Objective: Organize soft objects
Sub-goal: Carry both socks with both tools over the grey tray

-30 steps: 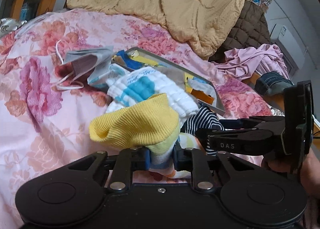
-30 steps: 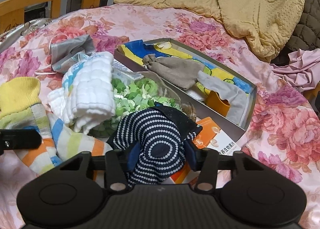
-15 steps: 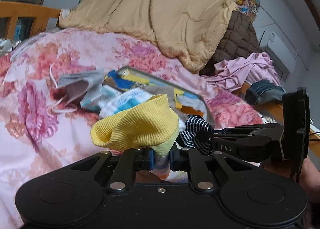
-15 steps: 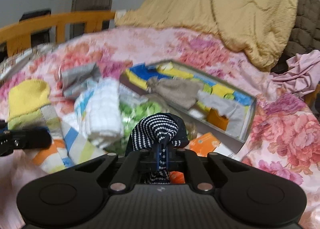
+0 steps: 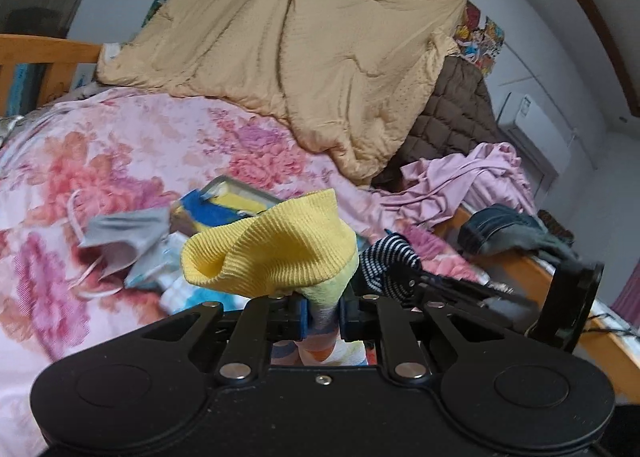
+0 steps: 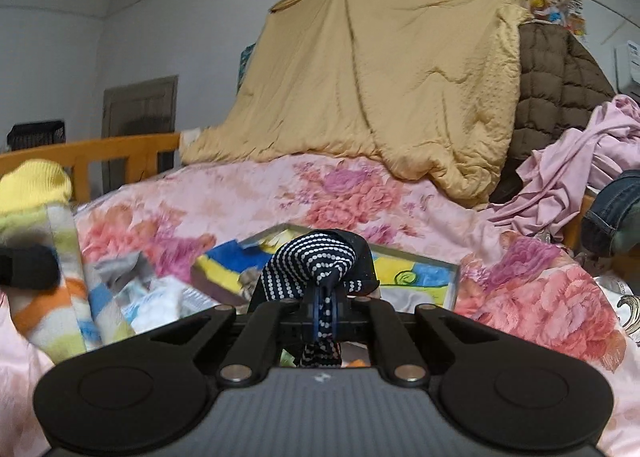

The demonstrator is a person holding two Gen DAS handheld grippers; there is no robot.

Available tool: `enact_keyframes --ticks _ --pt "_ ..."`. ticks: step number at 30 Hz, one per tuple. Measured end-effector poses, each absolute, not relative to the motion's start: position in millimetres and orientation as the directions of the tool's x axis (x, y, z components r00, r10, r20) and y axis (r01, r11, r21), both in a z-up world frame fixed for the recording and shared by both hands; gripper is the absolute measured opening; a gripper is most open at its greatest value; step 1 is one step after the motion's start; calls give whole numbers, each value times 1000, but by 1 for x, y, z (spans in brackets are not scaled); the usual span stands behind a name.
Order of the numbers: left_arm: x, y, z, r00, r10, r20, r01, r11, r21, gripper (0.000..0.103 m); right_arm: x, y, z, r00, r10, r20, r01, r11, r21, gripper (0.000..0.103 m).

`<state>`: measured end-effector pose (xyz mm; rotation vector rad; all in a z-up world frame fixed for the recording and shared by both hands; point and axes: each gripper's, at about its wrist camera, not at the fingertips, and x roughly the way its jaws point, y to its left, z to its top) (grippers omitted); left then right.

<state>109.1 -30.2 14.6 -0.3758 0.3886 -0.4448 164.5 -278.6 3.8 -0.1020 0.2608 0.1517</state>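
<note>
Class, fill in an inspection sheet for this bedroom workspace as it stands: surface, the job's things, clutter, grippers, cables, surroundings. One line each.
Surface: bed under a pink floral bedspread, rumpled.
Job's things: yellow-cuffed striped sock and navy dotted sock, both lifted off the bed.
Clutter: grey face mask; shallow box with colourful lining and grey cloth inside; white and blue cloth beside it, blurred.
Grippers: left gripper shut on the yellow-cuffed sock; right gripper shut on the navy sock.
Cables: nothing seen on the bed.
Surroundings: tan quilt hanging on the wall, brown padded jacket, lilac garment, jeans, wooden bed frame.
</note>
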Motion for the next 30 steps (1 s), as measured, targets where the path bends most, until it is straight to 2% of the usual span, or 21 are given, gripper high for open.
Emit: enact_keyframes --ticks 4,11,17,24,30 --pt "129 -40 32 833 -499 -238 375 826 -420 14 180 -292 1 952 123 -279 -132 991 -13 6" --pt "183 -66 56 852 -487 -190 399 840 -367 15 212 -315 0 964 91 -249 -77 995 66 6" --pt "239 -94 59 888 -403 -223 332 896 -295 15 253 -329 -8 963 65 -261 -38 994 105 6" --pt "306 -120 40 874 -403 -270 331 902 -275 15 296 -339 -20 956 81 -283 -48 991 125 6" --pt "358 -136 16 853 -385 -352 304 915 -264 15 329 -343 -33 927 90 -364 -49 992 120 7"
